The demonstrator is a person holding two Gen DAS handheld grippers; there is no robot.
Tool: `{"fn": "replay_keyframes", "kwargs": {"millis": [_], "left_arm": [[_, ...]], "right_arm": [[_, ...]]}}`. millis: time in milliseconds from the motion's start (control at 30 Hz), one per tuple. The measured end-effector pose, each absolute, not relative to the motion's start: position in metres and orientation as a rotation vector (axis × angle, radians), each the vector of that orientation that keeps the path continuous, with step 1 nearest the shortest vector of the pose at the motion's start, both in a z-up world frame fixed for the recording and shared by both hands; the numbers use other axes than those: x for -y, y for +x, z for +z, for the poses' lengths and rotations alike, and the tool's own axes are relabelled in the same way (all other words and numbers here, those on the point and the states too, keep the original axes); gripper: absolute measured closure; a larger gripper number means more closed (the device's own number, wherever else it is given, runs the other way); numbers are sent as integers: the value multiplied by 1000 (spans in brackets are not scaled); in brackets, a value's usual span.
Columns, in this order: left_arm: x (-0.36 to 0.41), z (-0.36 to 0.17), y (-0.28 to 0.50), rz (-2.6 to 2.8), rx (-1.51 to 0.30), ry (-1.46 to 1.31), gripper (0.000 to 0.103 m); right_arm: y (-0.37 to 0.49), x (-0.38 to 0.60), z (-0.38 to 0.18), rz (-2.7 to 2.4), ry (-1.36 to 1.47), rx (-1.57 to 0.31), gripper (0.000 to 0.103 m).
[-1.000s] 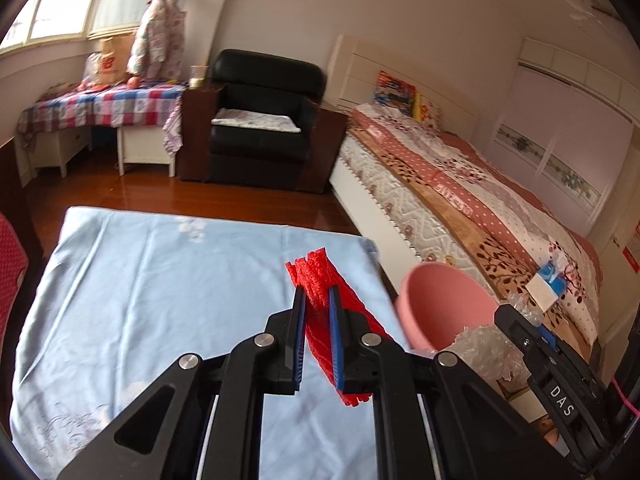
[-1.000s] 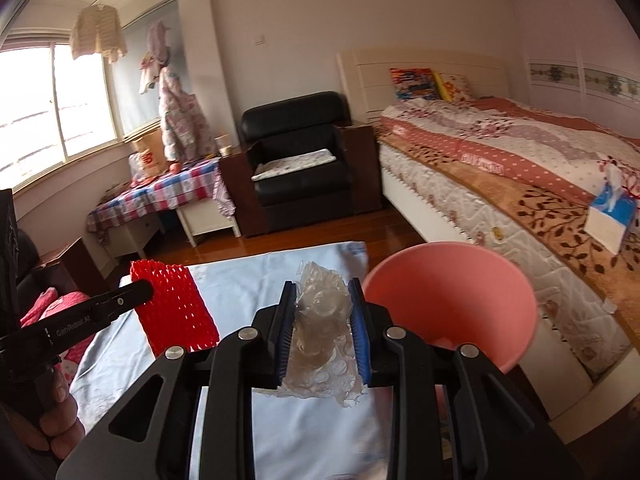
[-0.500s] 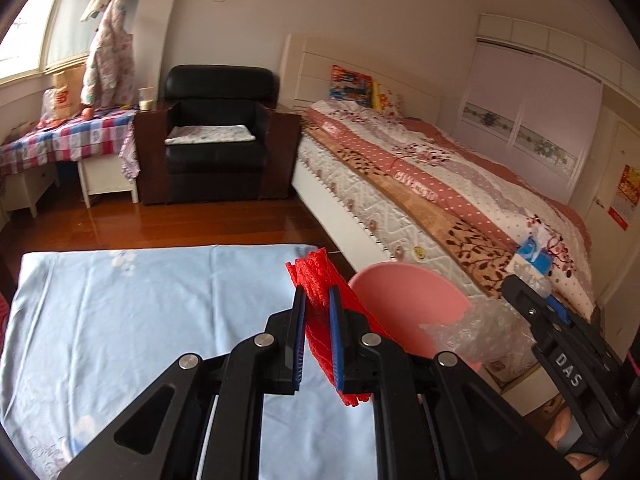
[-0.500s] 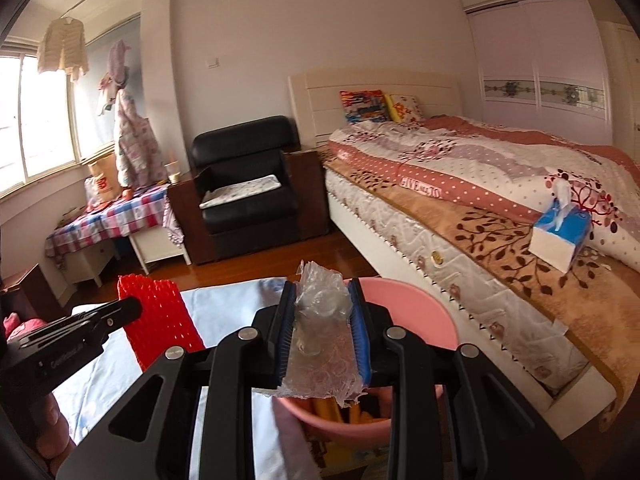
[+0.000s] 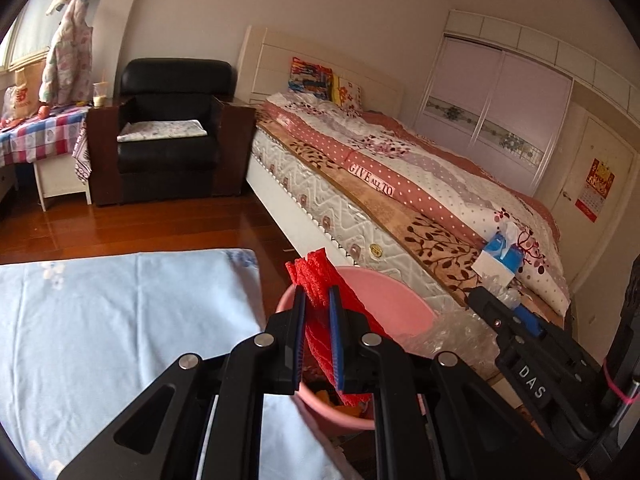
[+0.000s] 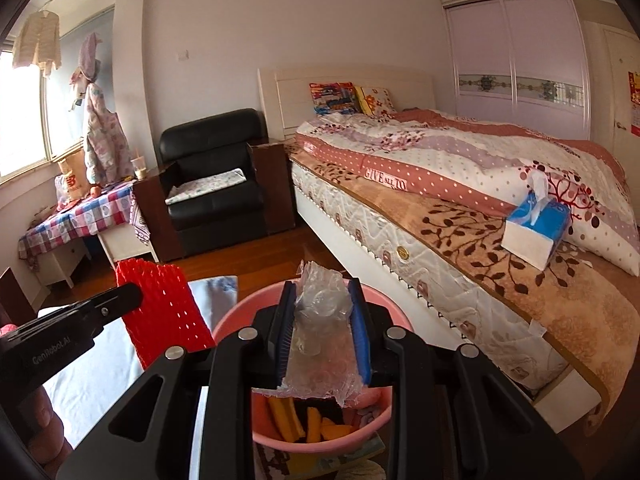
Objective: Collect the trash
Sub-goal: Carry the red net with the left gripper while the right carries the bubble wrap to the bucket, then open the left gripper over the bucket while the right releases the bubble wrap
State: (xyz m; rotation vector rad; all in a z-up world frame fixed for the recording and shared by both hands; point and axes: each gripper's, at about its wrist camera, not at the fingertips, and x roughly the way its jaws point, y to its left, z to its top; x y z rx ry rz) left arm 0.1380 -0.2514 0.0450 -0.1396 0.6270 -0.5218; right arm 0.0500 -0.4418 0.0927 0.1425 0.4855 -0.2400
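My left gripper (image 5: 317, 300) is shut on a red foam net sleeve (image 5: 316, 276), held over the near rim of a pink bucket (image 5: 384, 292). In the right wrist view that red sleeve (image 6: 164, 312) hangs just left of the bucket (image 6: 248, 312). My right gripper (image 6: 322, 300) is shut on a crumpled clear bubble wrap (image 6: 320, 328), directly above the bucket's mouth. Orange peel pieces (image 6: 292, 420) lie in the bucket's bottom. The right gripper's body (image 5: 520, 344) with the clear wrap (image 5: 452, 332) shows at the right of the left wrist view.
A table under a light blue cloth (image 5: 120, 320) lies left of the bucket. A bed (image 6: 480, 208) with a blue tissue box (image 6: 536, 228) runs along the right. A black armchair (image 5: 168, 132) and a checked side table (image 6: 80, 216) stand behind on the wooden floor.
Both grippers have swung right from over the blue cloth to the pink bucket, each still holding its piece. The bucket's inside with peel has come into the right wrist view.
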Motion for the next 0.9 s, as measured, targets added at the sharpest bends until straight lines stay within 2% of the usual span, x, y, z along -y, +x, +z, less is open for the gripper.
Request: {"fn": "replay_keyframes", "kwargs": {"millis": [667,900], "left_arm": [[311,-7,156,-521,-730,-61,92],[319,-14,157,-526,-741,-48,89]], "right_arm": [[68,478,48,-233,185,-574,76],[69,483,41,-236,193,-585,76]]}}
